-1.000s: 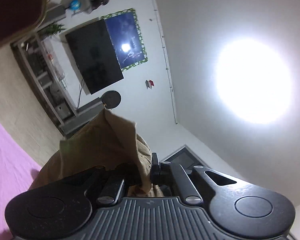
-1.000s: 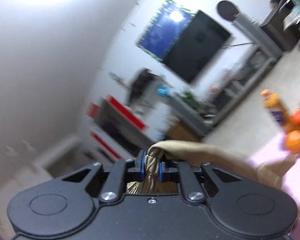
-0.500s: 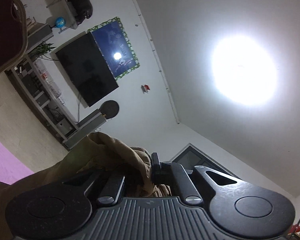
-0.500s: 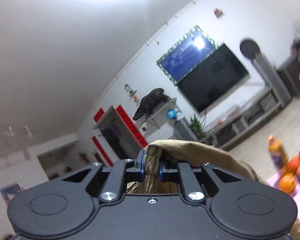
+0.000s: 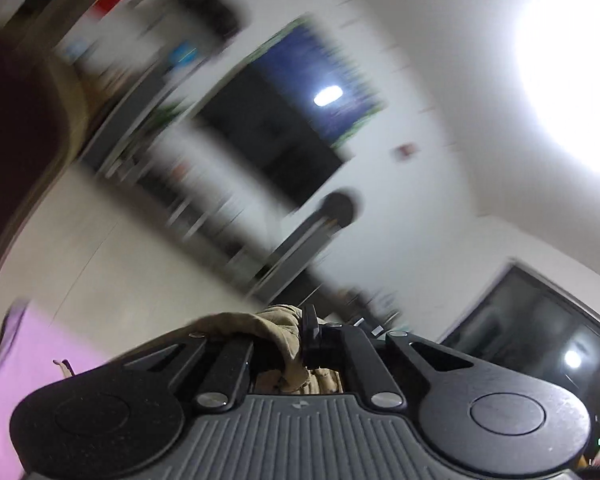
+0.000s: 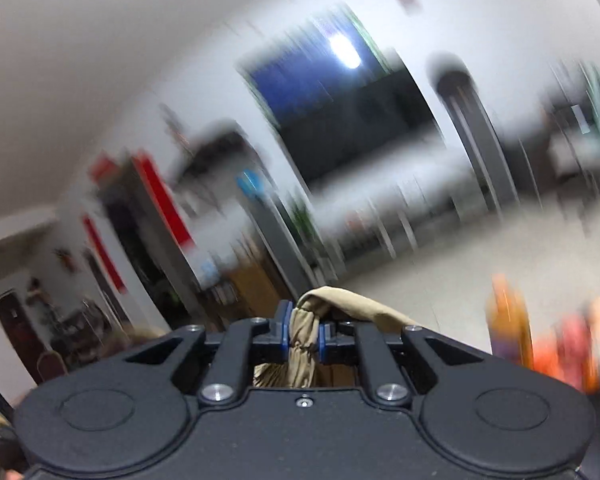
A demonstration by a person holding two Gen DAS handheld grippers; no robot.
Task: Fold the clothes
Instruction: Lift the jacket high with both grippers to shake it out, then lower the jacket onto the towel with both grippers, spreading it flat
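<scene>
A tan garment (image 5: 256, 326) is bunched between the fingers of my left gripper (image 5: 296, 340), which is shut on it and points up toward the far wall. The same tan garment (image 6: 352, 304) is pinched between the blue-padded fingers of my right gripper (image 6: 303, 334), also shut on it, with cloth draping off to the right. Most of the garment hangs below both grippers, out of sight. Both views are blurred by motion.
A pink table cover (image 5: 16, 364) shows at the lower left. A dark red chair back (image 5: 12, 120) stands at the left. An orange bottle (image 6: 508, 316) and fruit (image 6: 572, 344) sit at the right. A television (image 6: 364, 128) hangs on the far wall.
Both grippers have swung fast with the garment held, tilting down from the ceiling toward the room. The cloth above the left gripper now lies lower and flatter.
</scene>
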